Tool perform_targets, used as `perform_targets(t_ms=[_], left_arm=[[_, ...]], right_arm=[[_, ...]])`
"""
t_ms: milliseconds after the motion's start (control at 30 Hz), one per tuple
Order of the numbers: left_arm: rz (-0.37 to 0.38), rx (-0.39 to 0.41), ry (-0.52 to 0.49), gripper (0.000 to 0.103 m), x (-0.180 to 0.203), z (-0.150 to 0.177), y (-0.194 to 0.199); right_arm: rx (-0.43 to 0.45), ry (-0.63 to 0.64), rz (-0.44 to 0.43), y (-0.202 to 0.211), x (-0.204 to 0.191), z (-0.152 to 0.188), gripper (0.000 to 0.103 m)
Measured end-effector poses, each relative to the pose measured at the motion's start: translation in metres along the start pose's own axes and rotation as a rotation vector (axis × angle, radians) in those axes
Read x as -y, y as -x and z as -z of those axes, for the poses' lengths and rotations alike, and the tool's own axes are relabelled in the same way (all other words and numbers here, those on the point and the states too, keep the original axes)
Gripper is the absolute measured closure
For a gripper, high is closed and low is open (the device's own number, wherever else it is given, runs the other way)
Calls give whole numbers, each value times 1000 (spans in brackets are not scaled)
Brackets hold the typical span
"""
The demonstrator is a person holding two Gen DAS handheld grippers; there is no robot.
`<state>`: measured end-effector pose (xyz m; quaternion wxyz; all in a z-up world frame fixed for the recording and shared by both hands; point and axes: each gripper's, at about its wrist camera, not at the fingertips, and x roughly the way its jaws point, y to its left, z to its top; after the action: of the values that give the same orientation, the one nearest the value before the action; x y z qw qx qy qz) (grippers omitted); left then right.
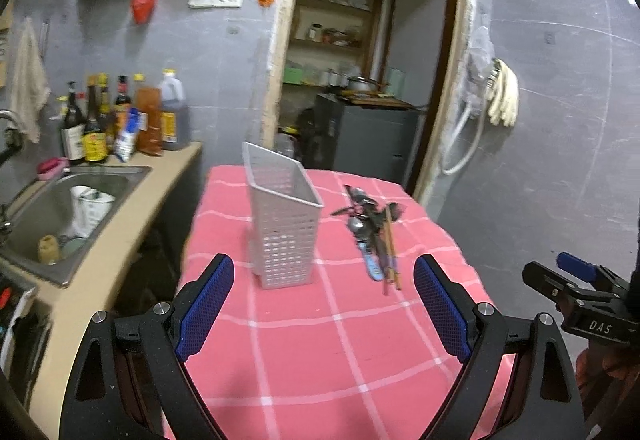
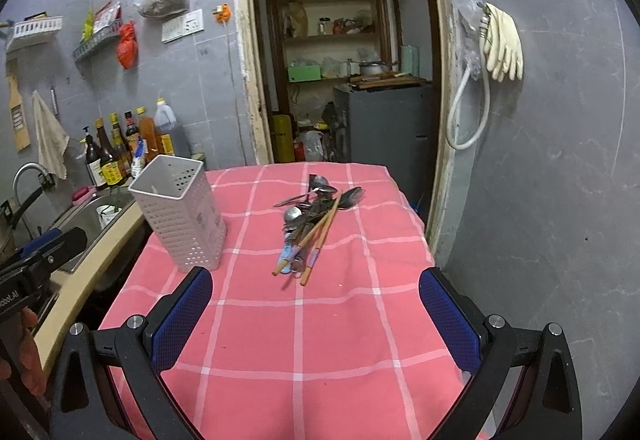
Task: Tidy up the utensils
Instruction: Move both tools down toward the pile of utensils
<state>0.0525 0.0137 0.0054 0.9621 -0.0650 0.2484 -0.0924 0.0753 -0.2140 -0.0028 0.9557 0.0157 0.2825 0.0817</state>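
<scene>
On the right gripper point(image 1: 576, 272) body, white lettering "DAS".

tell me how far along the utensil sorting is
Nothing looks done yet: the holder stands upright on the tablecloth, and what shows of its inside looks empty. Nothing is in hand: the left gripper and right gripper are both open, short of everything. Left to do: the whole pile of utensils, spoons and chopsticks, lies beside the holder.
</scene>
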Motion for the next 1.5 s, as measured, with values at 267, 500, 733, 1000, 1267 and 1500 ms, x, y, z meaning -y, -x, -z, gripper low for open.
perform_targets(t_ms=[267, 500, 733, 1000, 1267, 1500], left_arm=[[99, -73, -5, 15, 24, -10, -39], [115, -132, -17, 16, 50, -15, -89], [72, -174, 34, 17, 69, -31, -149], [-10, -210, 83, 37, 74, -44, -215], [-122, -318, 53, 64, 74, -40, -256], [-165, -498, 80, 72, 61, -19, -285]], right_arm=[[-71, -29, 8, -14, 28, -16, 0], [-126, -62, -15, -47, 69, -34, 3], [-222, -71, -121, -104, 114, -47, 26], [-349, -92, -274, -185, 145, -63, 53], [-481, -88, -420, -257, 149, -72, 62], [-608, -83, -494, -302, 135, -75, 62]])
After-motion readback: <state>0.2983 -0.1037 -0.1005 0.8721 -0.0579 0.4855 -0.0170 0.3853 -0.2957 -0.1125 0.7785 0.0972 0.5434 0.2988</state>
